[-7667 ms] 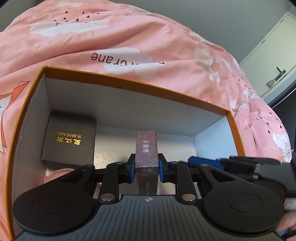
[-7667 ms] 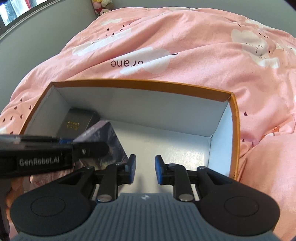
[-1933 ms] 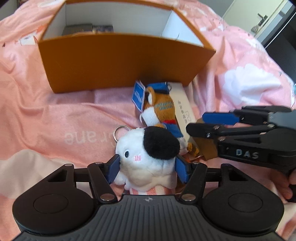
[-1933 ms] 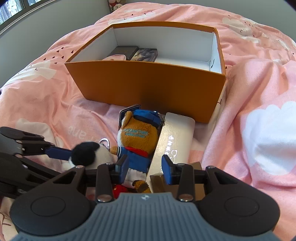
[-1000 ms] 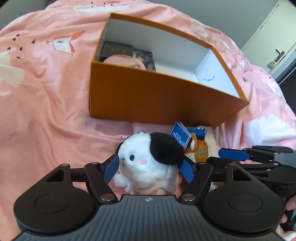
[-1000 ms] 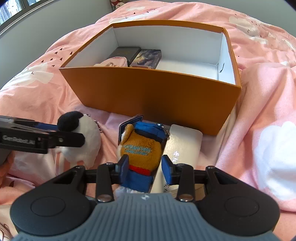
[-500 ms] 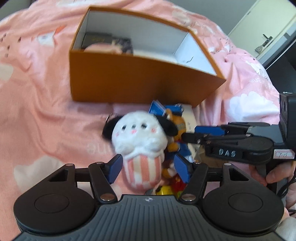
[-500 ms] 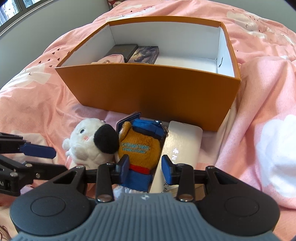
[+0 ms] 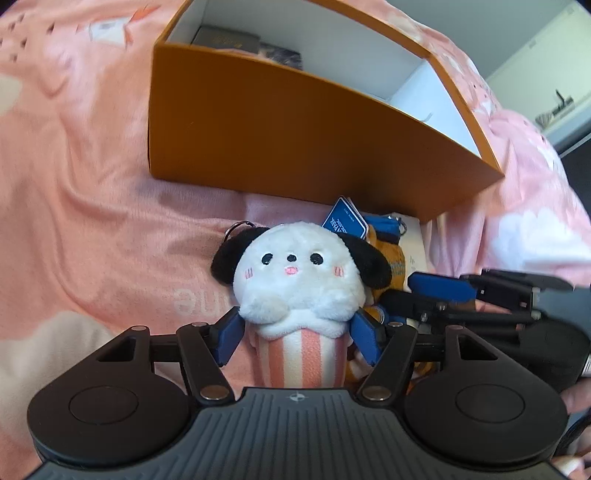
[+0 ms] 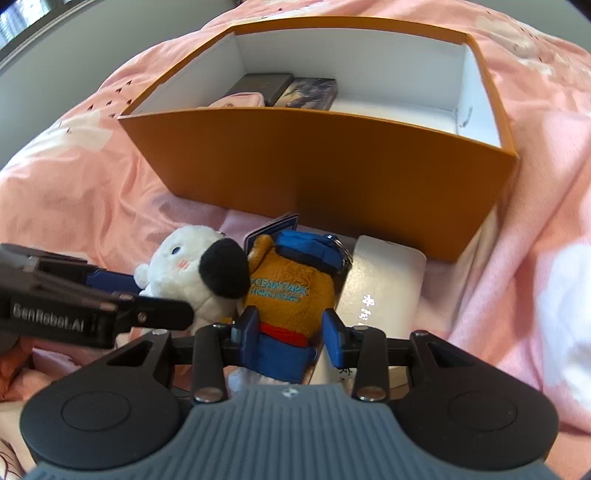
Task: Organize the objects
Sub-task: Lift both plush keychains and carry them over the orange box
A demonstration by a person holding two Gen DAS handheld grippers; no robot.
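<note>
A soft pink duvet printed with white clouds and small dark marks [image 9: 74,177] covers the whole working surface, rumpled into folds and carrying part of a pale printed word beside the toys. On it sits an open orange cardboard box with a white inside [image 10: 332,173], its near wall facing both cameras; inside, against the far left corner, lie a flat black case [image 10: 260,84], a dark patterned box [image 10: 312,93] just beside it, and a bit of pink cloth [image 10: 240,100] in front of them. In front of the box's near wall, on the duvet, the left gripper [image 9: 298,334] has its 2 blue pads pressed against the striped orange-and-white base of a white plush puppy with black ears [image 9: 297,284], which stands upright facing the left camera, a metal key ring by its ear. Touching its side is a brown plush bear in a blue cap and blue jacket [image 10: 290,291], with a blue hang tag [image 9: 344,219] at its head; the right gripper [image 10: 291,341] sits around the bear's lower body with its pads spread, the left pad against the jacket and the right pad standing slightly clear, so it is released rather than squeezing. Just right of the bear lies a long white rectangular case with dark printed characters [image 10: 384,280]. Beyond the bed, the left view shows a grey wall and a pale door with a dark handle [image 9: 554,99]; the right view shows a grey wall and a strip of window [image 10: 22,18] at upper left.
</note>
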